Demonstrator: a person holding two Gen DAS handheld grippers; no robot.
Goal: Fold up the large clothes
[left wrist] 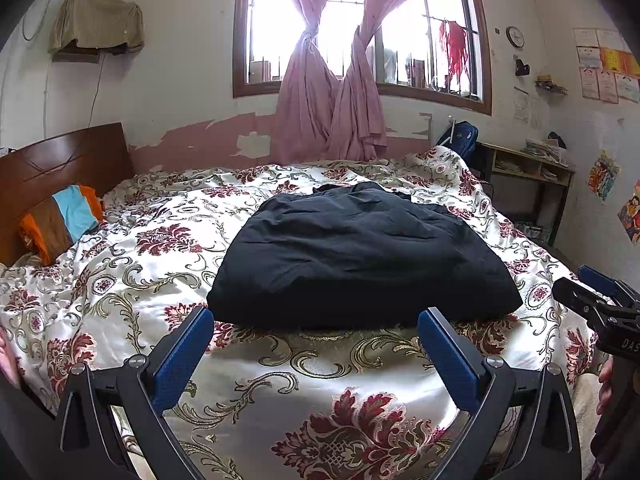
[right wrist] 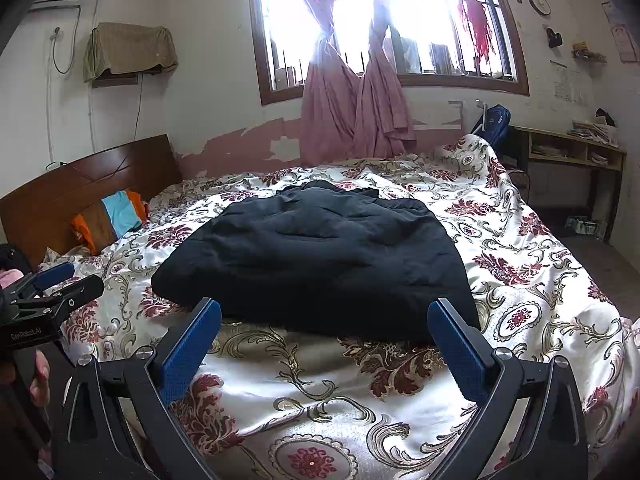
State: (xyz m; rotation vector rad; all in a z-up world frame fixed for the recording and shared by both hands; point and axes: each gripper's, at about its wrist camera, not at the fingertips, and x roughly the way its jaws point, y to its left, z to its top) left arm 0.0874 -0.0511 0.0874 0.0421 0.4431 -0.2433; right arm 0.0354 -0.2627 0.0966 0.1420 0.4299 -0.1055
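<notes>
The left gripper (left wrist: 316, 320) hangs spread wide with nothing between its blue pads (left wrist: 182, 360), and the right gripper (right wrist: 324, 312) is parted just as wide and equally unladen. Each camera catches the other tool at its frame edge: the left wrist view shows the right one at its right border, and the right wrist view shows the left gripper (right wrist: 60, 284) at its left border, though its fingers there are too edge-on to judge.

Only the right wrist view takes in the wall air conditioner (right wrist: 56, 0) and bare floor (right wrist: 600, 264) past the bed's right side; only the left wrist view shows the posters (left wrist: 604, 64) on the right wall.

Bare floral bedspread (right wrist: 520, 280) lies on every side of the garment.

The folded black garment (left wrist: 360, 256) lies mid-bed, its near edge just beyond both pairs of fingertips, untouched. The striped pillow (left wrist: 64, 220) leans by the headboard (left wrist: 60, 164), well apart.
</notes>
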